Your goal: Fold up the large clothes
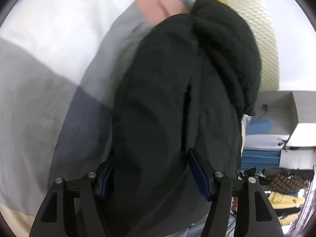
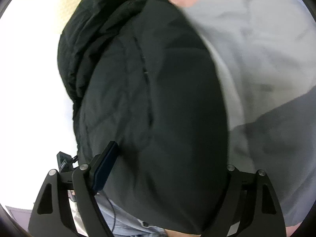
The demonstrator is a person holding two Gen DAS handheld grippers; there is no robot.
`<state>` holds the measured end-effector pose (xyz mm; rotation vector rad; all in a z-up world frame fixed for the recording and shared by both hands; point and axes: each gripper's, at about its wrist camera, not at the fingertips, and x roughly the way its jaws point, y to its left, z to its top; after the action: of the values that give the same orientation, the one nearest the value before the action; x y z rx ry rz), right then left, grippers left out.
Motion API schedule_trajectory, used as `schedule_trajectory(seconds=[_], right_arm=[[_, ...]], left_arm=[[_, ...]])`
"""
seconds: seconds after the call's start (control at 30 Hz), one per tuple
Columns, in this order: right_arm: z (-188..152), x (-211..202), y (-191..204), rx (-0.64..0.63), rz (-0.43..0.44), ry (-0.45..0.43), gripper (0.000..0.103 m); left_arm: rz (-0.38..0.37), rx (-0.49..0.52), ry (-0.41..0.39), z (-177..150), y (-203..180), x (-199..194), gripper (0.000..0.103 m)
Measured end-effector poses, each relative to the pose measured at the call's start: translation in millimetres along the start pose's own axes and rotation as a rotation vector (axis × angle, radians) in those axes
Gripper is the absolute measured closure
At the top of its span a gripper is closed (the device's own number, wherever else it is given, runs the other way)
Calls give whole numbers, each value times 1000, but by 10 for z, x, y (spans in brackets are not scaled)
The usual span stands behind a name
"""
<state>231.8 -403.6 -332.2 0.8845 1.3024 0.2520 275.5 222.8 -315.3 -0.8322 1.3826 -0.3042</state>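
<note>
A large black garment [image 1: 177, 98] hangs bunched up close in front of the left wrist camera, against a person in a grey shirt [image 1: 83, 118]. My left gripper [image 1: 150, 169] stands wide open, with the black cloth lying between its blue-padded fingers [image 1: 197, 169]. In the right wrist view the same black garment [image 2: 148, 98] fills the middle. My right gripper [image 2: 167, 158] is also wide open with cloth between its jaws; its left finger [image 2: 104, 167] shows, the right fingertip is hidden behind the cloth.
The person's grey shirt [image 2: 256, 59] and bare neck [image 1: 158, 6] are very close. At the right of the left wrist view stand a white open box [image 1: 286, 114], stacked blue and white folded items [image 1: 260, 150] and a yellow item [image 1: 282, 199].
</note>
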Motion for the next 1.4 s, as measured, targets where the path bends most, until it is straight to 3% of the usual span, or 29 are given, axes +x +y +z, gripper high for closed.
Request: schedule_trajectory(seconds=[0.13, 0.23, 0.27, 0.3, 0.33, 0.43, 0.6, 0.73, 0.9, 1.07, 1.4], right_arm=[[4, 102, -10, -3, -34, 24, 21], [-26, 210, 158, -73, -23, 63, 23], [-38, 207, 221, -109, -30, 59, 29], [-41, 182, 268, -134, -35, 42, 51], [-34, 123, 290, -133, -15, 11, 65], [-23, 7, 364, -140, 34, -57, 80], [-67, -231, 529, -195, 119, -171, 87], [-86, -389, 654, -224, 172, -225, 91], [-124, -665, 777, -232, 208, -289, 94], [-131, -1026, 1046, -271, 243, -373, 95], [-455, -1685, 1243, -307, 324, -445, 95]], left_arm=[[19, 18, 20, 11, 4, 46, 36], [-25, 66, 35, -43, -68, 74, 36], [-63, 97, 23, -64, -148, 52, 37], [-76, 127, 7, -93, -241, 42, 46], [-81, 147, -7, -114, -296, 34, 52], [-45, 218, -36, -194, -474, 54, 71], [-71, 199, -62, -221, -440, -74, 88], [-99, 216, -127, -326, -471, -367, 94], [-136, 223, -148, -406, -560, -688, 95], [-158, 295, -215, -489, -1059, -1067, 95], [-111, 234, -246, -790, -1261, -1692, 95]])
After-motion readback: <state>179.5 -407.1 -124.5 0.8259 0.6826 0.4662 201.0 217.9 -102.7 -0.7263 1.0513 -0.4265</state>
